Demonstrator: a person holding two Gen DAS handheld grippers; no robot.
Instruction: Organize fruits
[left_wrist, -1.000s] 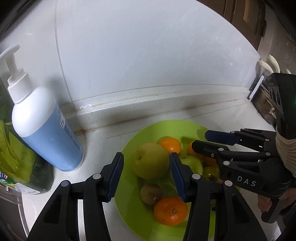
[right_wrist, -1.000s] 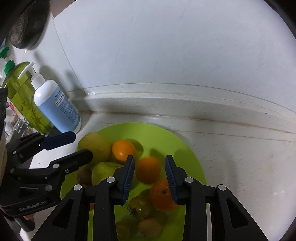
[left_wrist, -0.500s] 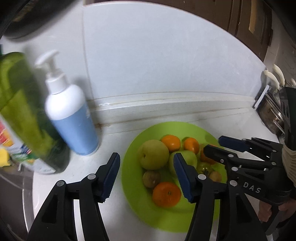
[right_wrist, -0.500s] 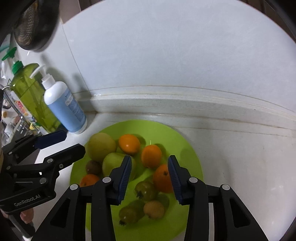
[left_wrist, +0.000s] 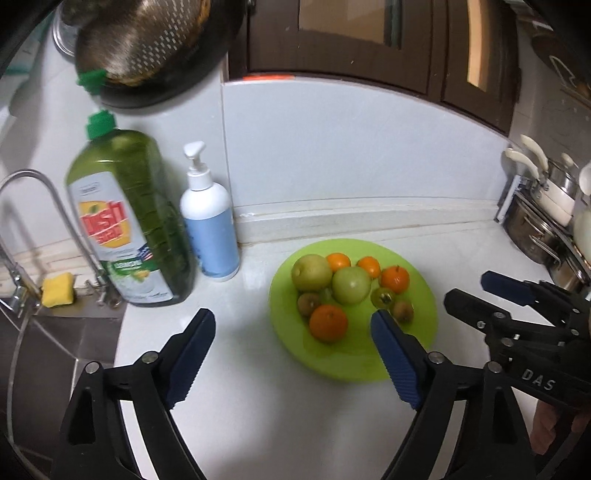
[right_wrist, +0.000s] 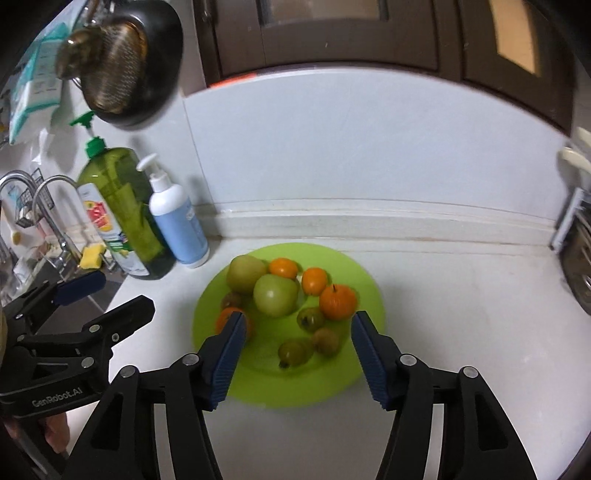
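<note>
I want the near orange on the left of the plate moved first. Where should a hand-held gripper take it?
Grip the near orange across its middle, coming from above and the plate's front rim: that side is bare, while a small brown fruit crowds it behind.

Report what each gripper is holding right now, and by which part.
Nothing is held. The left gripper and the right gripper are both open and empty, jaws just widened, above the green plate of fruit.

Your plate (left_wrist: 351, 365) sits on the counter (left_wrist: 258, 406) before the back wall, fruit (left_wrist: 349, 284) clustered on its far half. Left of it stand the pump bottle (left_wrist: 210, 229), then the detergent bottle (left_wrist: 129, 221), with the sink (left_wrist: 55, 350) beyond.
</note>
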